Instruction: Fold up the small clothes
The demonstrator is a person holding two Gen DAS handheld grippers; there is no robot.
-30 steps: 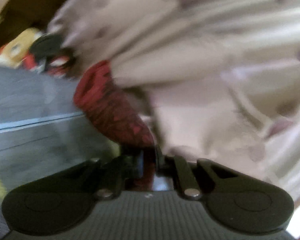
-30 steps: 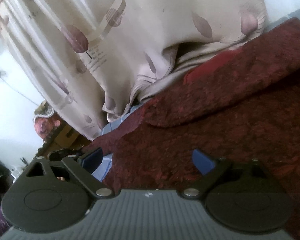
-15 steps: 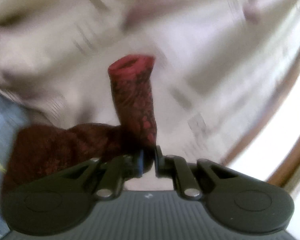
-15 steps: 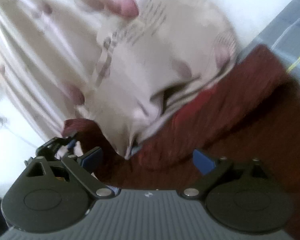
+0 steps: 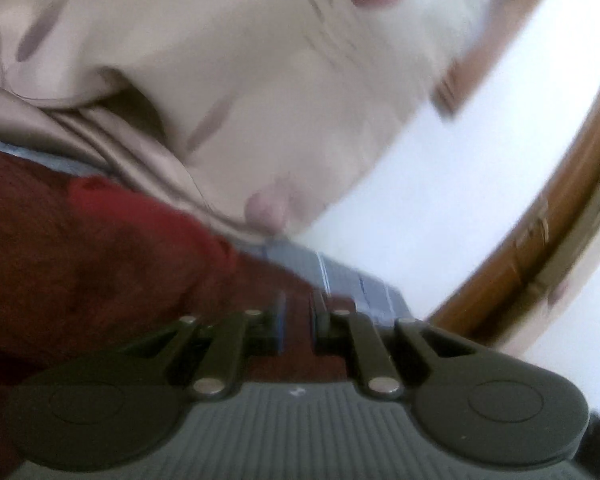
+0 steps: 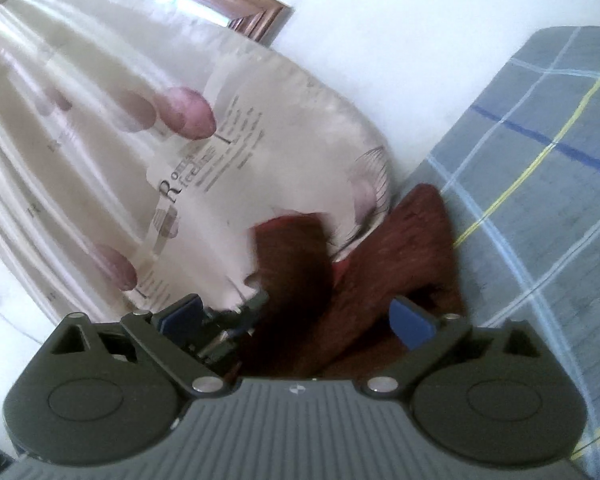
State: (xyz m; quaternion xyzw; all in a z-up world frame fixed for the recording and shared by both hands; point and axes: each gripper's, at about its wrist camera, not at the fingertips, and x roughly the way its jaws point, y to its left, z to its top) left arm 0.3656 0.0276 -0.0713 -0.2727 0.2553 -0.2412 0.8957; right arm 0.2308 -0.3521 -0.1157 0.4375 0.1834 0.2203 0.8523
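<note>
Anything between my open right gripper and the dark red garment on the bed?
Nothing visible blocks it. The right gripper is open, with the dark red garment lying directly between and ahead of its fingers on the plaid sheet. The left gripper, pinching a lifted fold, sits just inside the left finger.

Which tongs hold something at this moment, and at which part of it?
The left tongs pinch the dark red garment at its edge, near a sleeve. The right tongs are open over the garment and hold nothing.
</note>
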